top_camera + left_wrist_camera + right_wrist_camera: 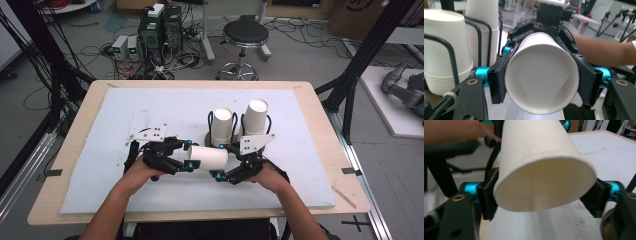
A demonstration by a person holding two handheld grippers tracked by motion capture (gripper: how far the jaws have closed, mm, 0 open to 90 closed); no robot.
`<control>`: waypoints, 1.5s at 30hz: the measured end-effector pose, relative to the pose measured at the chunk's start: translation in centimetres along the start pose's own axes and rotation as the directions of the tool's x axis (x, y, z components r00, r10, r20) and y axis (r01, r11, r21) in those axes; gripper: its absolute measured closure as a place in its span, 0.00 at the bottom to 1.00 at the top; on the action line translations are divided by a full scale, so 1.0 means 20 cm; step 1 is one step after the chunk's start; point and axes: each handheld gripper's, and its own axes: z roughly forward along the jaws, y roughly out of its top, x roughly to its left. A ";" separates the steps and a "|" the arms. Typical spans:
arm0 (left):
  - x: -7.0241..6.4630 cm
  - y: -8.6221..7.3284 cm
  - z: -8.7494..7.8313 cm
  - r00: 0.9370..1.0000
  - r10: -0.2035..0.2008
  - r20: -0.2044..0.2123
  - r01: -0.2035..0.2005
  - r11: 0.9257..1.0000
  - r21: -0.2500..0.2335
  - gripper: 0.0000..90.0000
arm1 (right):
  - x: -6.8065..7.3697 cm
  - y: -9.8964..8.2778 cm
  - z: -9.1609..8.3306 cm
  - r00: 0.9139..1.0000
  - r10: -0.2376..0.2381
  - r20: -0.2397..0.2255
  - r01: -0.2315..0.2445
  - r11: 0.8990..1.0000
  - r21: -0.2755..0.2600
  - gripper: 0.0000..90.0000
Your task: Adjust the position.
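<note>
While your left jaws (190, 155) are clamped on the cup (207, 157), pads pressed to both sides of its wall near one end, that cup hangs on its side clear of the tabletop (125, 115), just in front of you. Your right jaws (220, 161) straddle the other end, the one with the rolled rim. In the right gripper view one pad (487, 195) lies against the cup and the other sits just beside the rim, so you cannot tell whether they are squeezing or merely flanking it.

From the cup, the left gripper sits at 9 o'clock and the right at about 4 o'clock. Two cup stacks (221, 127) (255, 117) stand upright in wire holders at 12 and 1 o'clock, close behind.

This looks like a hand-over, or a regrip, of a single cup taken from those stacks. Next you need one sure hold before the other lets go: firm up the right jaws below the rim without crushing the thin wall, then ease the left off. After that, turn the cup upright and set it down on open tabletop, clear of the holders.
</note>
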 end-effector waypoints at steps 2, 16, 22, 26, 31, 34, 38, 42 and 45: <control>0.00 0.00 0.00 1.000 0.000 0.000 0.000 1.000 -0.003 0.40 | 0.00 0.00 0.01 1.000 0.003 0.000 -0.003 1.000 -0.003 0.23; -0.01 0.00 -0.01 0.998 -0.036 -0.060 0.039 0.998 0.044 0.29 | 0.00 0.00 -0.02 0.997 -0.076 0.003 0.076 0.996 0.042 0.39; -0.01 -0.03 0.02 0.999 -0.023 -0.024 0.025 0.996 0.087 0.38 | 0.01 0.00 0.00 0.997 -0.070 -0.016 0.071 0.995 0.064 0.40; -0.01 -0.03 0.01 1.000 -0.019 0.001 0.019 0.999 0.046 0.39 | 0.00 0.00 -0.01 0.999 -0.023 -0.034 0.024 0.999 0.042 0.33; -0.01 -0.02 0.00 1.000 -0.009 0.000 0.009 1.000 0.002 0.39 | -0.01 0.01 -0.02 0.997 0.061 -0.048 -0.063 0.998 -0.028 0.26; -0.01 -0.03 0.01 1.000 -0.004 0.002 0.004 1.000 0.005 0.39 | -0.02 0.02 -0.05 0.996 0.065 -0.054 -0.068 0.995 -0.068 0.32; -0.01 -0.03 0.02 1.000 -0.009 -0.030 0.010 0.999 0.047 0.39 | -0.02 0.01 -0.06 0.999 0.026 -0.039 -0.028 0.998 -0.053 0.36; -0.02 -0.01 0.03 0.994 0.015 -0.107 -0.006 0.996 0.086 0.30 | -0.02 0.01 -0.05 1.000 0.021 -0.023 -0.022 0.999 -0.037 0.38; -0.03 -0.01 0.04 0.994 0.049 -0.096 -0.036 0.991 0.131 0.30 | -0.02 0.01 -0.05 1.000 0.009 -0.029 -0.009 1.000 -0.016 0.39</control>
